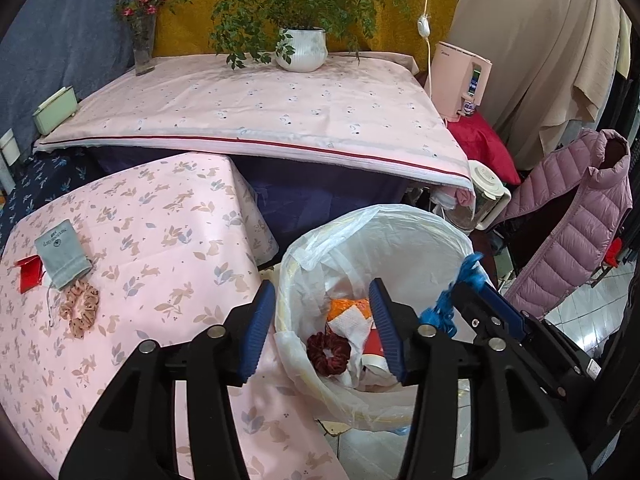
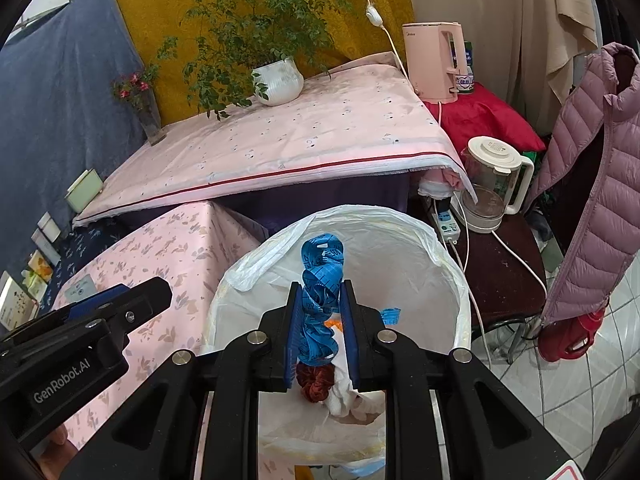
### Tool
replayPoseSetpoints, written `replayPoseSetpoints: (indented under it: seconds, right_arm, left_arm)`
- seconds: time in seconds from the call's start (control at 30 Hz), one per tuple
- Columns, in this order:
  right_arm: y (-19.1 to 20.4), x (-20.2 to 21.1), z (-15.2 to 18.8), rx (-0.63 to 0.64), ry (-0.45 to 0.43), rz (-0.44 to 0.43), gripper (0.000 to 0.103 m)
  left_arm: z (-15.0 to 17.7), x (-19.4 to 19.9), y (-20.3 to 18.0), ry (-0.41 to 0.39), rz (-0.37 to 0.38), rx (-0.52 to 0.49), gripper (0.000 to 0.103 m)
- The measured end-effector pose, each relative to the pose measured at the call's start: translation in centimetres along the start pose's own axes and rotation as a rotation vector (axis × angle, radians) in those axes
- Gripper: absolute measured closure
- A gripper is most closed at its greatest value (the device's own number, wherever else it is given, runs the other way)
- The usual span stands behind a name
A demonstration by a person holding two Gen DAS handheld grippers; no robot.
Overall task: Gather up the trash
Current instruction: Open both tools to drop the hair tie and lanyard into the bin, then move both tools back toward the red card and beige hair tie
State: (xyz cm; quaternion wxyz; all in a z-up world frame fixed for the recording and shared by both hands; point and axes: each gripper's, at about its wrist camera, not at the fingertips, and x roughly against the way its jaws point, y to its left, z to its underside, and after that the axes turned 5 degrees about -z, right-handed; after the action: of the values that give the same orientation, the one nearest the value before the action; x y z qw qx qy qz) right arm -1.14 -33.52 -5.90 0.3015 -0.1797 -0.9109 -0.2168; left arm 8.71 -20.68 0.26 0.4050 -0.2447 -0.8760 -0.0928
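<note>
A trash bin lined with a white plastic bag (image 1: 400,248) (image 2: 420,264) stands on the floor beside the low table. Inside lie a dark red scrunchie (image 1: 329,352) (image 2: 316,385), white tissue (image 1: 352,326) and orange scrap (image 1: 344,306). My left gripper (image 1: 324,330) is open and empty over the bin's near rim. My right gripper (image 2: 320,320) is shut on a crumpled blue measuring tape (image 2: 322,280) and holds it above the bin; it shows in the left wrist view (image 1: 460,292) too. A pink scrunchie (image 1: 79,307), grey pouch (image 1: 62,252) and red card (image 1: 30,274) lie on the low table.
The low table has a pink rabbit-print cloth (image 1: 160,240). Behind is a higher table (image 1: 260,112) with a potted plant (image 1: 301,48) and a flower vase (image 1: 143,46). A blender (image 2: 494,184), pink kettle (image 2: 434,60) and hanging purple jacket (image 2: 600,184) stand at the right.
</note>
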Motion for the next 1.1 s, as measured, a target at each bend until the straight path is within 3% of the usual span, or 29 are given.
replayPoseSetpoints:
  seconds: [0.53,0.63,0.73,1.1]
  right_arm:
    - [2.0,0.0,0.4,0.035,0.001,-0.007,0.073]
    - [2.6,-0.1,0.7,0.043,0.004,-0.012,0.073]
    - [3.2,-0.1,0.8,0.053,0.004,-0.017,0.068]
    - [5.4,-0.4,1.3,0.097,0.017,-0.03,0.067]
  left_arm:
    - [1.2,-0.3,2.5,0.005,-0.046,0.038,0.056]
    - [1.4,-0.2,3.2,0.004,-0.058,0.051,0.049]
    - [1.7,-0.2,3.9,0.004,-0.068,0.063,0.048]
    - [2.4,-0.1,6.7,0.011,-0.098,0.11,0.048]
